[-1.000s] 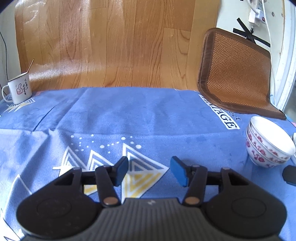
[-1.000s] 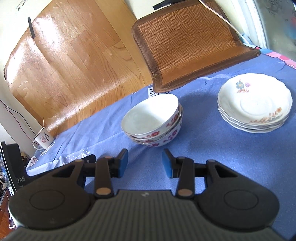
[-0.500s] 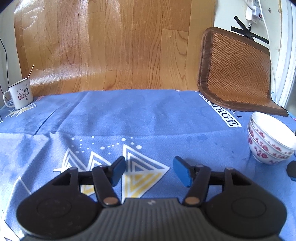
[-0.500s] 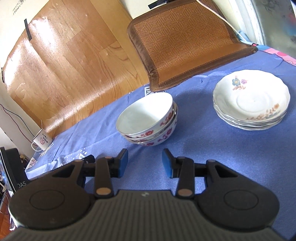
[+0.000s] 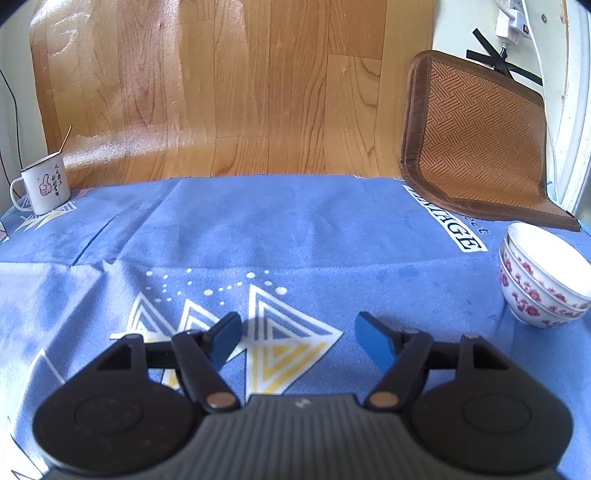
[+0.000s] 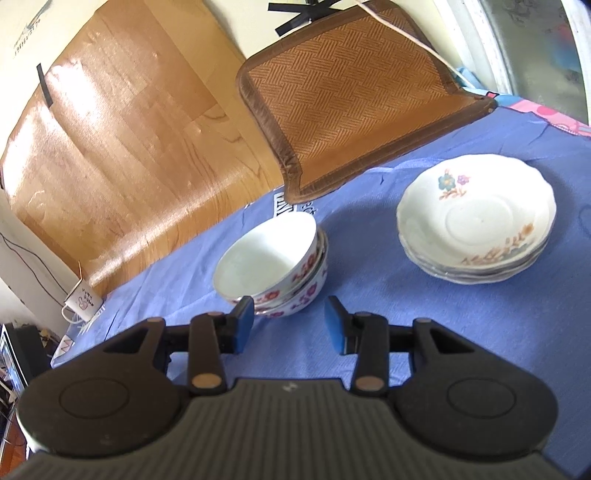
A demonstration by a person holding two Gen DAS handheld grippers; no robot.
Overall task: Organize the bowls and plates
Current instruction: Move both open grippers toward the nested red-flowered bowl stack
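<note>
Domestic room: blue printed tablecloth [image 5: 280,229], floral bowls [image 6: 275,271] and plates [image 6: 476,229], enamel mug [image 5: 44,184] far left, woven seat mat [image 6: 347,92] against the wall.

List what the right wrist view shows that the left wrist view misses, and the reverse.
Only the right wrist view shows the stack of flowered plates, the right gripper with open, empty jaws, and a dark device at the left edge.

Only the left wrist view shows the left gripper, whose empty jaws have just been opening, the triangle print on the cloth, and the white wall plug.

Both show the stacked bowls, the enamel mug, the woven mat, the blue tablecloth and the wood-grain board.
</note>
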